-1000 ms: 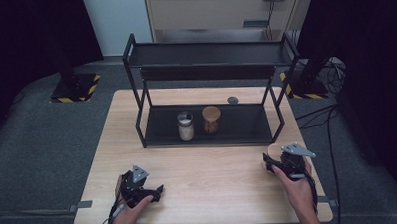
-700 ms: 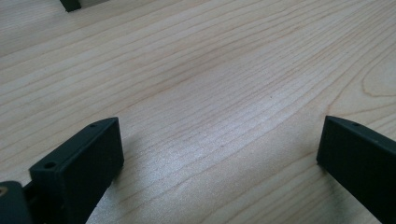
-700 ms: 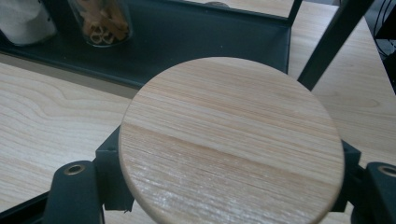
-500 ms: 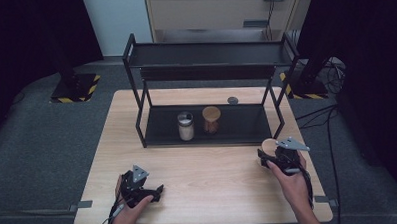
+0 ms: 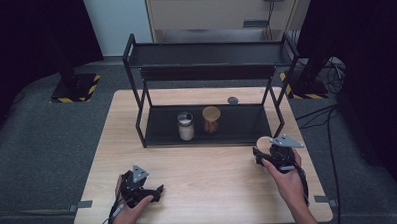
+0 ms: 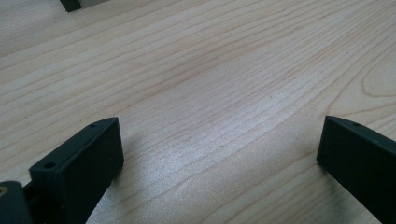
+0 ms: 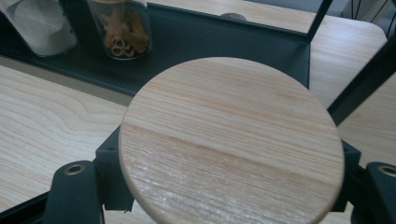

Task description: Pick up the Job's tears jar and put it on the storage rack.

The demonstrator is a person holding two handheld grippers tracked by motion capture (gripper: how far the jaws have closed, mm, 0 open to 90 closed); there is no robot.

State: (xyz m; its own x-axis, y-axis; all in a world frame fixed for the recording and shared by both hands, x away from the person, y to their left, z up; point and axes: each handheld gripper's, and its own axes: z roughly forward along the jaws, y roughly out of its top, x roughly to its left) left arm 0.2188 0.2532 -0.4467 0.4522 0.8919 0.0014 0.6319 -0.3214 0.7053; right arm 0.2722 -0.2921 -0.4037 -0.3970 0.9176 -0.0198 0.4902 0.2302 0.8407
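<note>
Pale wooden table (image 5: 209,186) carries a black two-tier metal rack (image 5: 212,124). Since a second ago the right gripper (image 5: 274,155) has moved forward toward the rack, jaws clamped on a round light-wood lid (image 7: 231,140); likely heading for a jar. Left gripper (image 5: 138,186) hasn't moved, jaws spread wide on bare wood. Right gripper view shows the lid held flat between its jaws, and ahead-left of it a glass jar of brown pasta (image 7: 122,28) and a white-filled jar (image 7: 39,25); high view barely shows the lid.
</note>
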